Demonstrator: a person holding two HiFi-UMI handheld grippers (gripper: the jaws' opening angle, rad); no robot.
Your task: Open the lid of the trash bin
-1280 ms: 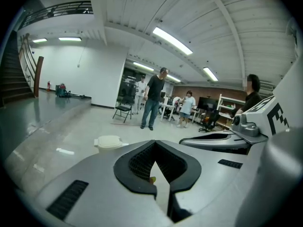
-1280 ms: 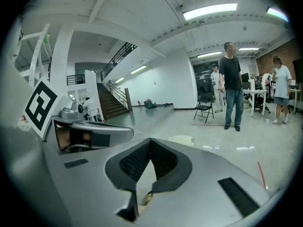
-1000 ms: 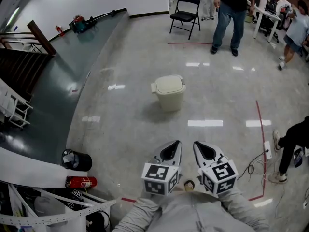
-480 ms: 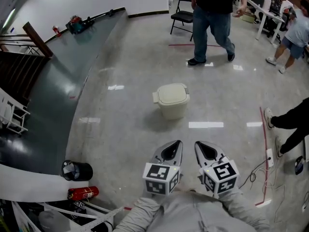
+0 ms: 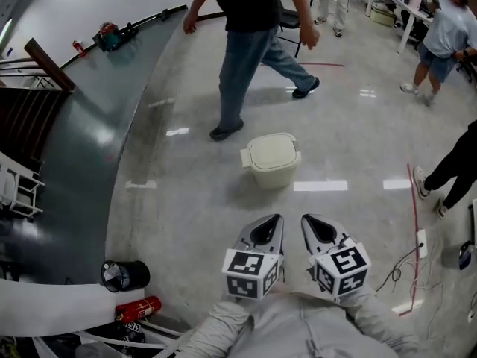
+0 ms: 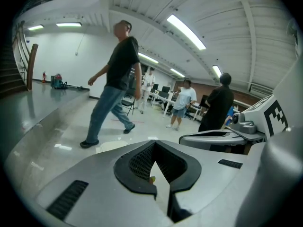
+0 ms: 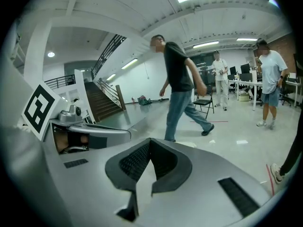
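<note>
The cream trash bin [image 5: 272,159] stands on the polished floor with its lid down, some way ahead of both grippers. A sliver of it shows past the jaws in the left gripper view [image 6: 110,147] and the right gripper view [image 7: 187,144]. My left gripper [image 5: 270,222] and right gripper [image 5: 310,221] are held side by side close to my body, well short of the bin. Each is shut with nothing between its jaws, as the left gripper view [image 6: 154,144] and right gripper view [image 7: 150,140] show.
A person in a black shirt and jeans [image 5: 242,58] strides across just behind the bin. Other people stand at the right [image 5: 440,36]. A dark ramp [image 5: 67,155] runs along the left. A black bucket [image 5: 125,275], a red fire extinguisher [image 5: 138,309] and floor cables [image 5: 406,263] lie nearby.
The person in the black shirt has walked from the back right leftwards, passing close behind the bin. The bin sits slightly nearer in view. Both grippers keep their place, still shut.
</note>
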